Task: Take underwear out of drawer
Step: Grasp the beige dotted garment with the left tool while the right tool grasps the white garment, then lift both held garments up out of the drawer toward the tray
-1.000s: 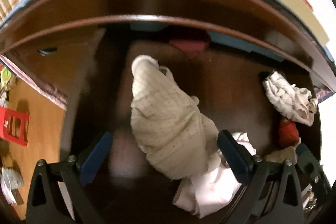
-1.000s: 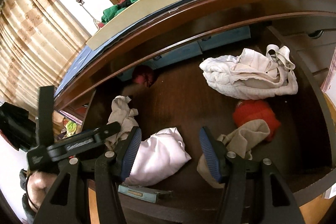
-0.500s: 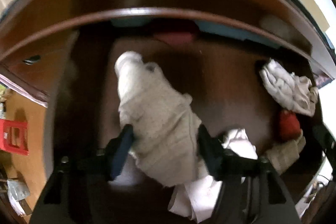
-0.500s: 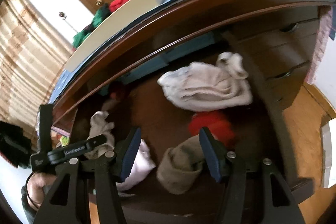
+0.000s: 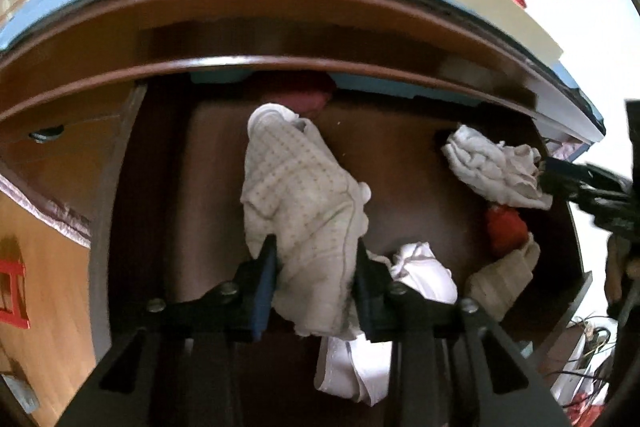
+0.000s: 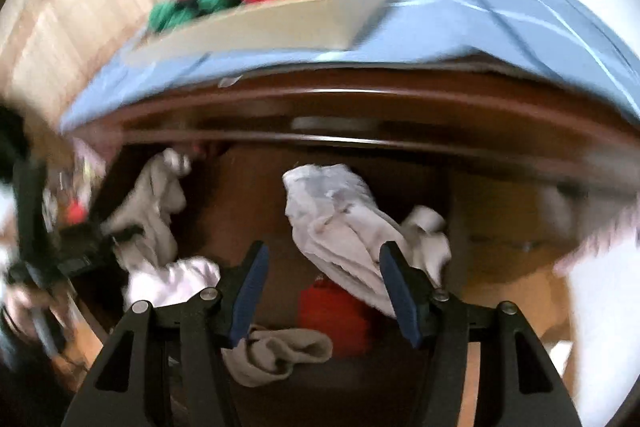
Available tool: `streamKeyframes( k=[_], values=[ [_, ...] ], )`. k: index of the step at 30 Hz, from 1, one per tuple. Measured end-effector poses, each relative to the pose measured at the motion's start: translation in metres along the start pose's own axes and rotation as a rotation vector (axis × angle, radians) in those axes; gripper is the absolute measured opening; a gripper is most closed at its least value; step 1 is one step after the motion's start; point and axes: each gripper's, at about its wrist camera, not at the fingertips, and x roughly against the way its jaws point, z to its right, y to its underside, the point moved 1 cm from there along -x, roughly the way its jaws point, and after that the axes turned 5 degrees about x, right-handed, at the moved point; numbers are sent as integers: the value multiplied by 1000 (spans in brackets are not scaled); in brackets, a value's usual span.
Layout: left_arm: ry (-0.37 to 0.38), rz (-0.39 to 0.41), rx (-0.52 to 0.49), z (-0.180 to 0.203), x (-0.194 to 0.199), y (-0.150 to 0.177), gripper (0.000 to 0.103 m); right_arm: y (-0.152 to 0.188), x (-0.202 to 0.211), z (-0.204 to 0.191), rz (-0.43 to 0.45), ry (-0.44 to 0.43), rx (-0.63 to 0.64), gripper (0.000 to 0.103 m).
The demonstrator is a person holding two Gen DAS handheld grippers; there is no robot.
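Note:
A cream dotted pair of underwear [image 5: 296, 187] lies in the open dark wooden drawer [image 5: 400, 163]. My left gripper [image 5: 316, 243] has its jaws closing on the near end, and both blue pads [image 5: 266, 275] press into the cloth. In the right wrist view, which is blurred, my right gripper [image 6: 322, 247] hovers open over the drawer's right part. A crumpled white garment [image 6: 340, 227] lies below and beyond its fingers, untouched. The cream underwear [image 6: 156, 211] and the left gripper [image 6: 80, 239] show at the left of that view.
Also in the drawer are a white garment [image 5: 424, 267], a crumpled white piece [image 5: 492, 163], a red item [image 5: 506, 227], a beige sock [image 5: 500, 279] and a dark red item [image 5: 308, 95] at the back. A tray [image 6: 280, 27] of red and green clothes sits on the blue-covered top.
The left jaws have come together onto the cream underwear. The right gripper has swung to the right, from above the white garment to above the crumpled white one, and rolled.

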Motion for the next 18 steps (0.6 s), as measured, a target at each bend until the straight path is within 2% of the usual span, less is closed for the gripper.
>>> streamKeyframes(
  k=[4, 6, 11, 18],
  values=[
    [13, 10, -12, -1, 9, -2, 33, -10, -25, -18, -93, 47, 227, 60],
    [24, 16, -18, -1, 14, -2, 33, -11, -40, -21, -156, 72, 301, 60],
    [38, 17, -28, -8, 26, 2, 33, -11, -64, -17, -226, 156, 379, 60],
    [43, 14, -45, -5, 26, 2, 33, -12, -83, -4, -277, 190, 386, 60]
  ],
)
